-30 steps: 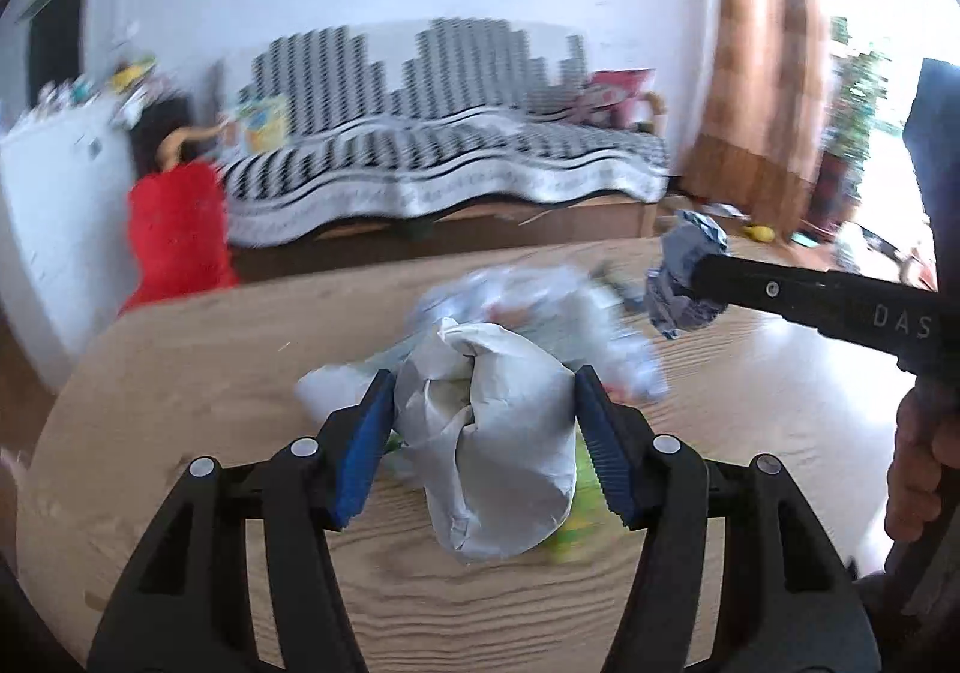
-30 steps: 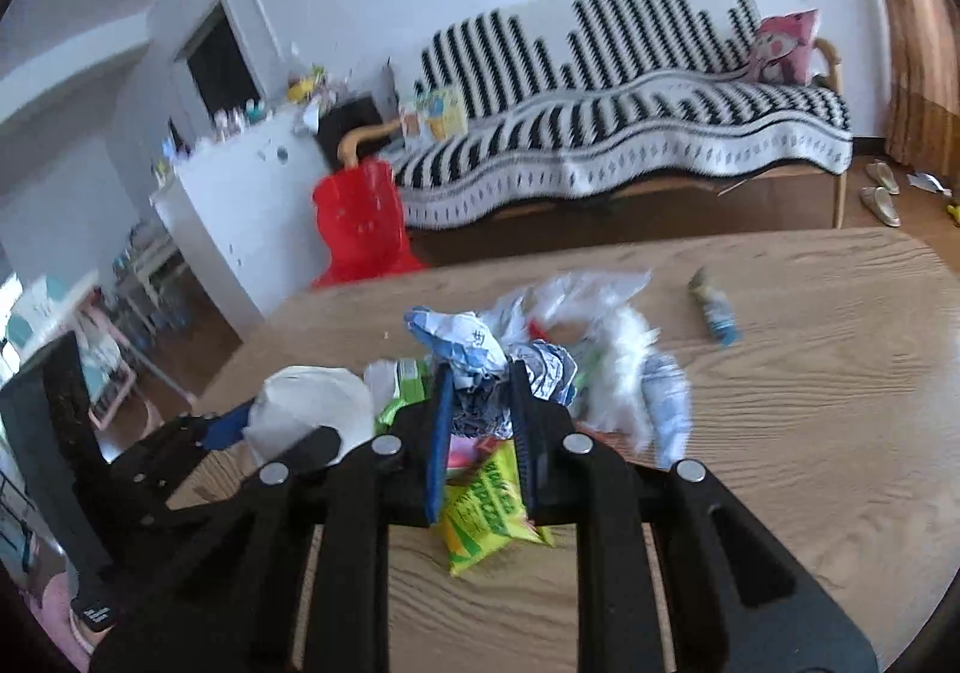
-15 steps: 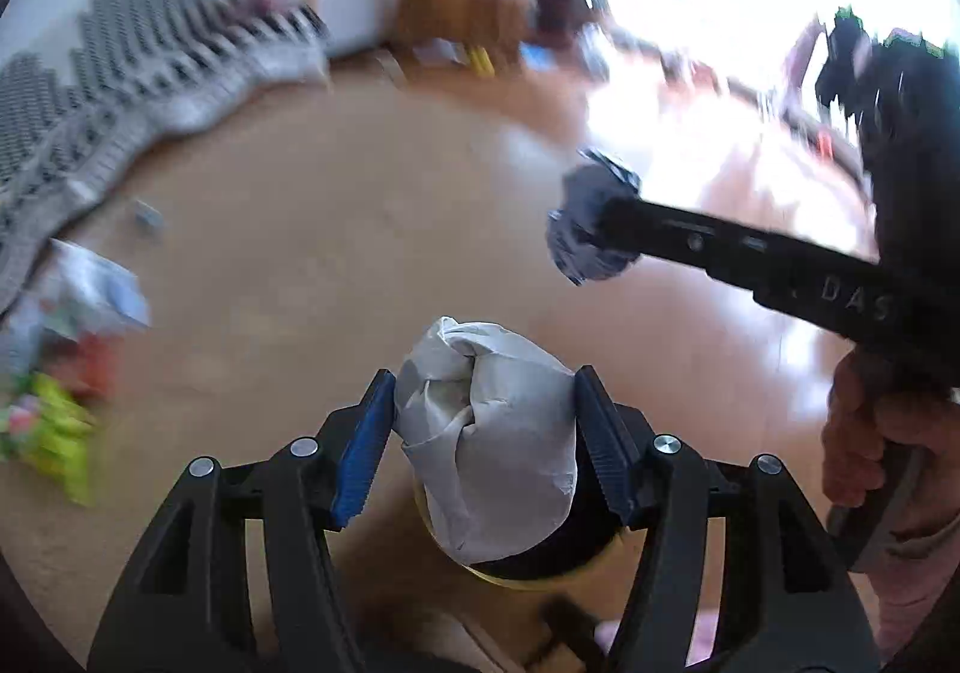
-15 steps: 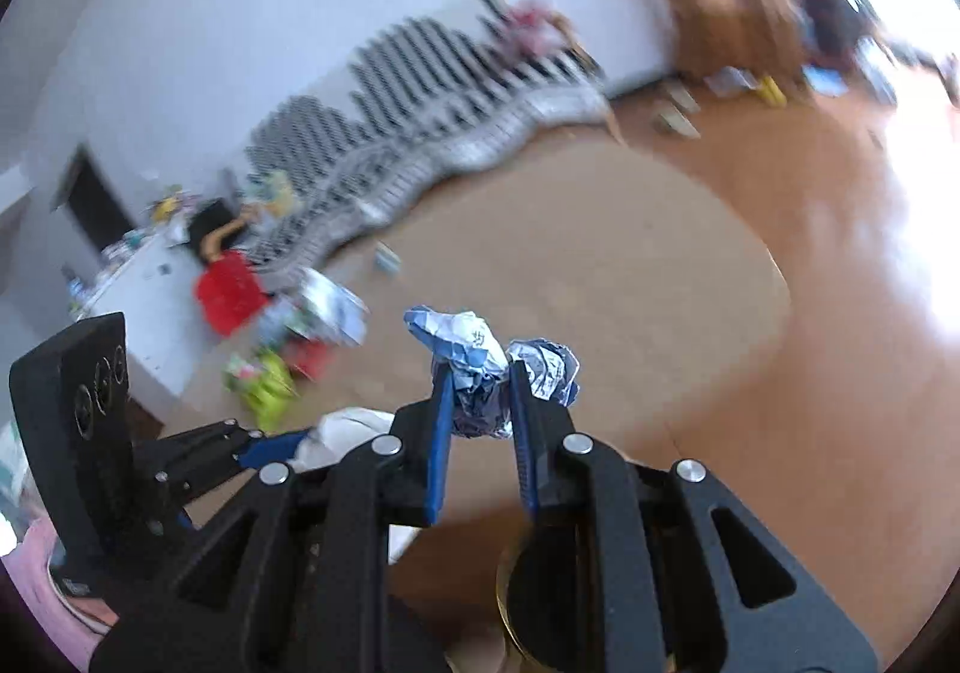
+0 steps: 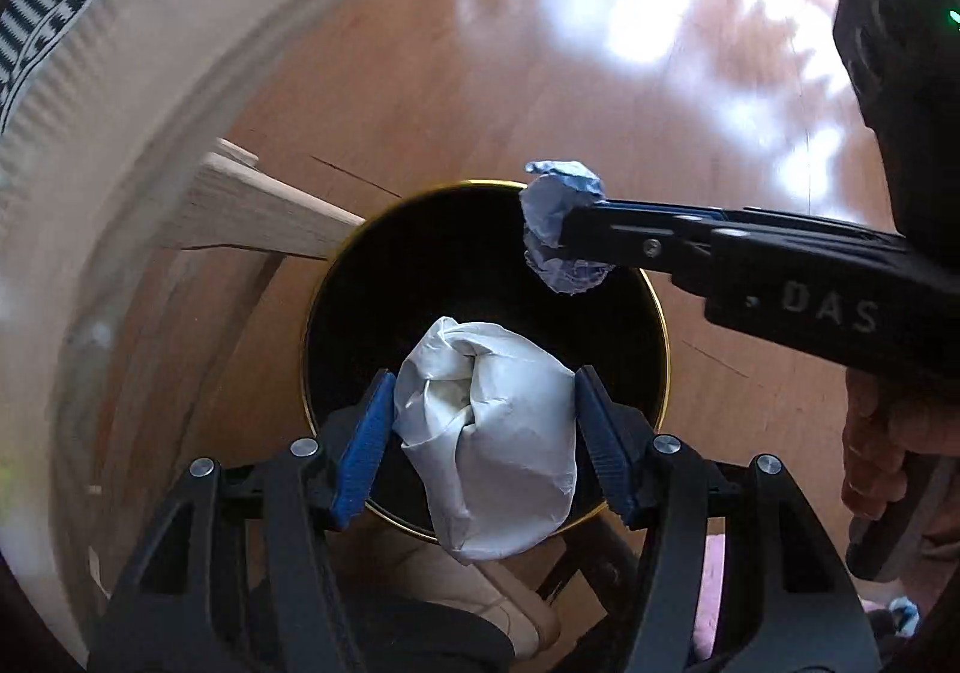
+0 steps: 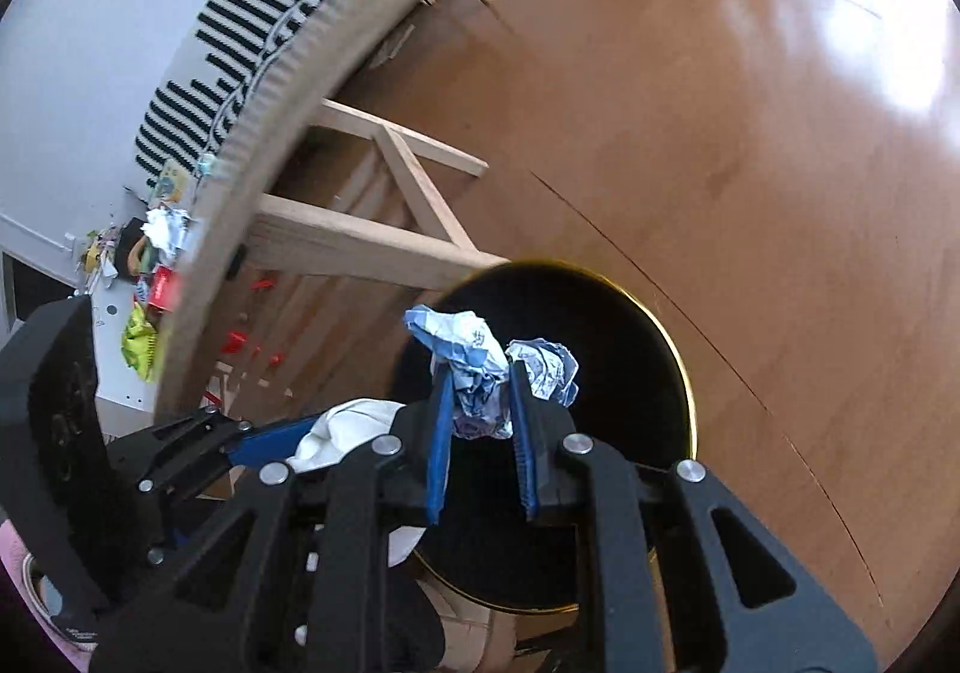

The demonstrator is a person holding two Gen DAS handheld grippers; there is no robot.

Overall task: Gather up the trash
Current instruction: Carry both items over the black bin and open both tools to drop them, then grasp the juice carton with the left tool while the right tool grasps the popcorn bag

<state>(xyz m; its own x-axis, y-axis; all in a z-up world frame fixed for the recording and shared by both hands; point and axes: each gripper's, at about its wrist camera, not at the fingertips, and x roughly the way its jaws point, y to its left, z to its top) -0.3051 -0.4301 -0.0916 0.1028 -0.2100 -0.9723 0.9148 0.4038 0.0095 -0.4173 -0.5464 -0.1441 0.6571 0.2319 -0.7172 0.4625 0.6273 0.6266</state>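
Brown wood floor fills frame; left gripper [image 5: 485,433] clamps white wad [image 5: 489,439], right gripper [image 6: 480,421] clamps blue-white paper [image 6: 480,373] over centre black bin [image 5: 384,277].

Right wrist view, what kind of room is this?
Probably a home living room: a striped sofa by the wall, a wooden table on a wood floor, and a black bin beside it.

Both wrist cams face steeply down, close above the bin [image 5: 336,277]. Left cam looks along its fingers from the near rim; right cam from the side. Shared: bin [image 6: 672,349], floor [image 5: 456,91], table edge [image 6: 252,145].
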